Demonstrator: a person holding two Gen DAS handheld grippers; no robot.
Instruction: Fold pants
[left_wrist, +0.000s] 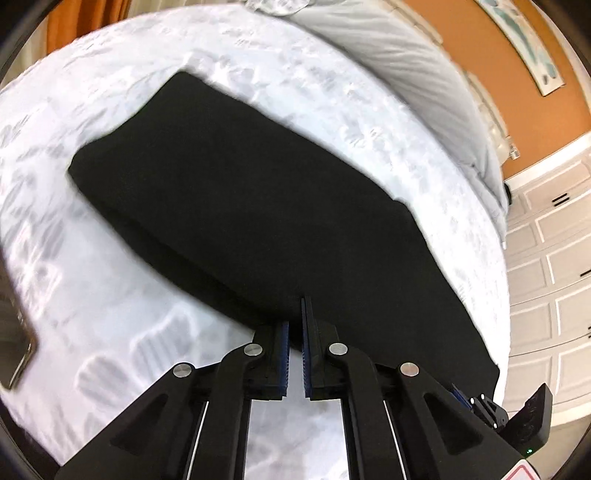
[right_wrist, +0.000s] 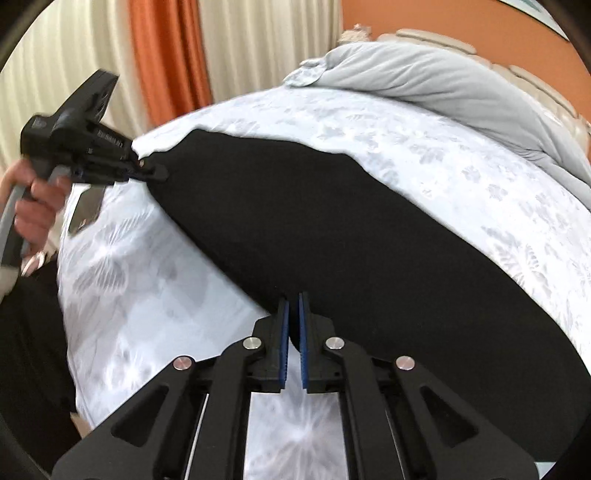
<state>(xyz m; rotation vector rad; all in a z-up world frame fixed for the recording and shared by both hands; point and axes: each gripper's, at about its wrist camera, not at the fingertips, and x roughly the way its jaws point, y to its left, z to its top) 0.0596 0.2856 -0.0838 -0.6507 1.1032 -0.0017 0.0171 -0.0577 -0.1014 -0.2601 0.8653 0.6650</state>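
Black pants (left_wrist: 236, 206) lie flat in a long folded band across the white patterned bedspread (left_wrist: 103, 295); they also show in the right wrist view (right_wrist: 351, 240). My left gripper (left_wrist: 295, 317) is shut on the near edge of the pants. It also shows from the side in the right wrist view (right_wrist: 155, 171), pinching the pants' far left corner. My right gripper (right_wrist: 293, 308) is shut on the near edge of the pants. Part of it shows at the lower right of the left wrist view (left_wrist: 487, 406).
A grey pillow (left_wrist: 424, 81) lies at the head of the bed, also in the right wrist view (right_wrist: 461, 85). A dark phone-like object (left_wrist: 14, 343) lies on the bedspread at the left. White wardrobe doors (left_wrist: 554, 258) stand to the right. Orange and cream curtains (right_wrist: 166, 55) hang behind.
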